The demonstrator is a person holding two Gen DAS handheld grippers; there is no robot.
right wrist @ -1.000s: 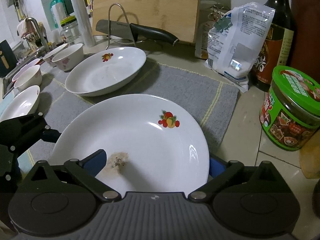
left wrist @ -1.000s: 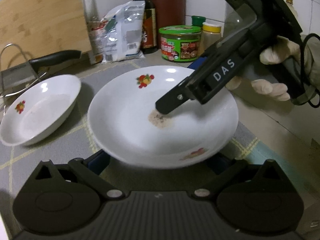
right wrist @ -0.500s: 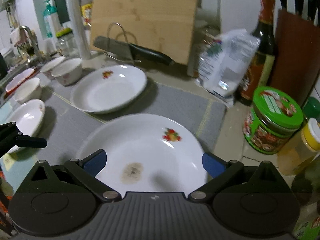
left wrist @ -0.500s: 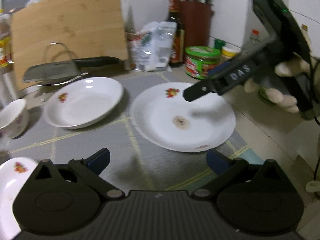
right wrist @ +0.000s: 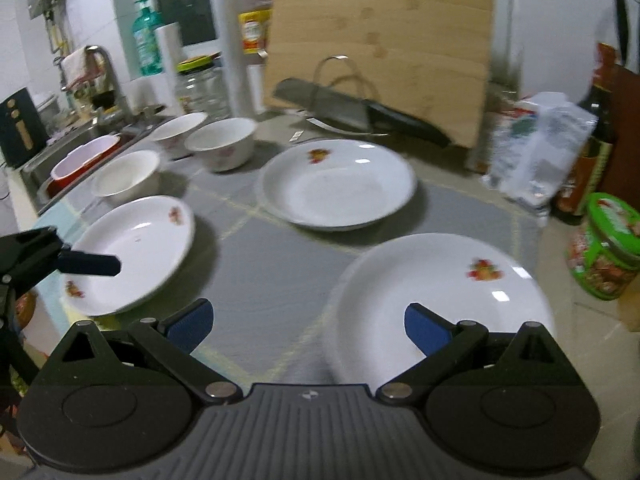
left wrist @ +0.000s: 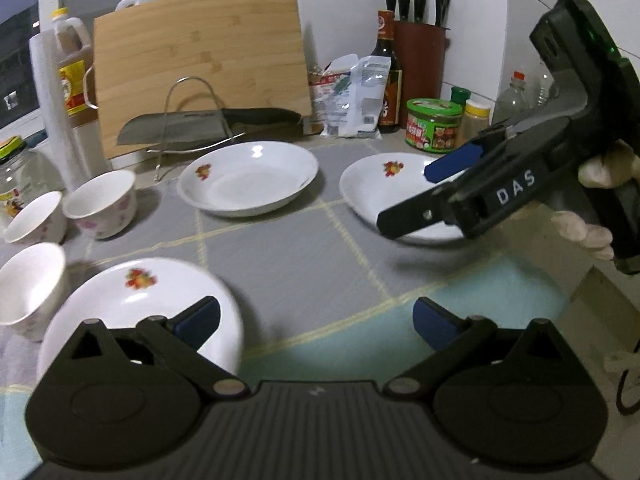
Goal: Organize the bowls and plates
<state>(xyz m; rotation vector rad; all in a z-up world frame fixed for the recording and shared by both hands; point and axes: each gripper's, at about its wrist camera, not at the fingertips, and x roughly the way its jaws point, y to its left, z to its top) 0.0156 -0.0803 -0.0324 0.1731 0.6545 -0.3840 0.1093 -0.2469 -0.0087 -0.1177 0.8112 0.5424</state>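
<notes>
Three white plates with fruit prints lie on the grey mat: one near left, one in the middle, one at the right. Three white bowls cluster at the far left. My left gripper is open and holds nothing, its left pad over the near-left plate's rim. My right gripper hovers open above the right plate, held by a gloved hand. In the right wrist view the right gripper is open, with the right plate under its right finger and the left plate beyond.
A bamboo cutting board leans on the back wall behind a cleaver on a wire rack. A green-lidded jar, sauce bottle, bags and knife block stand at the back right. The sink lies far left.
Both grippers have drawn back from the stained right plate, which now rests on the mat. My left gripper has moved back and left over the near-left plate.
</notes>
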